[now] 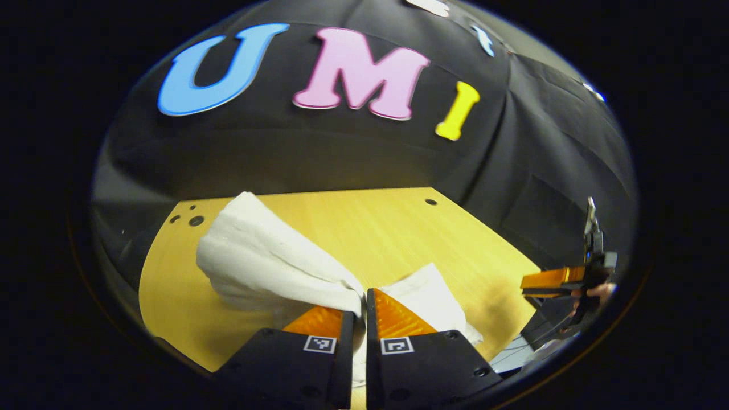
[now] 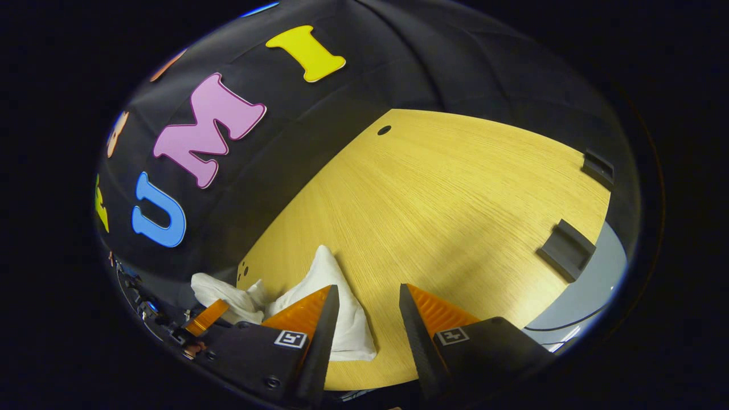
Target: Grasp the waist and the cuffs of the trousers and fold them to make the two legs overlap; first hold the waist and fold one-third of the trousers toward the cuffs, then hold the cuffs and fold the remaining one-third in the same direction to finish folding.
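White trousers (image 1: 262, 262) lie bunched on the wooden table (image 1: 398, 228). My left gripper (image 1: 364, 302) is shut on a fold of the cloth, which is lifted and drapes away to the left and right of the fingers. In the left gripper view the right gripper (image 1: 555, 282) hovers at the far right over the table edge, held by a hand. In the right gripper view my right gripper (image 2: 367, 296) stands open above bare wood with nothing between its fingers, and the trousers (image 2: 336, 307) lie just left of it. The left gripper (image 2: 205, 319) pinches the cloth at the lower left.
Small holes (image 1: 431, 201) dot the table's far edge. Two dark brackets (image 2: 566, 242) sit on the table's right edge in the right gripper view. A cable (image 2: 569, 326) runs over the grey floor beyond that edge. The black cloth wall rises close behind the table.
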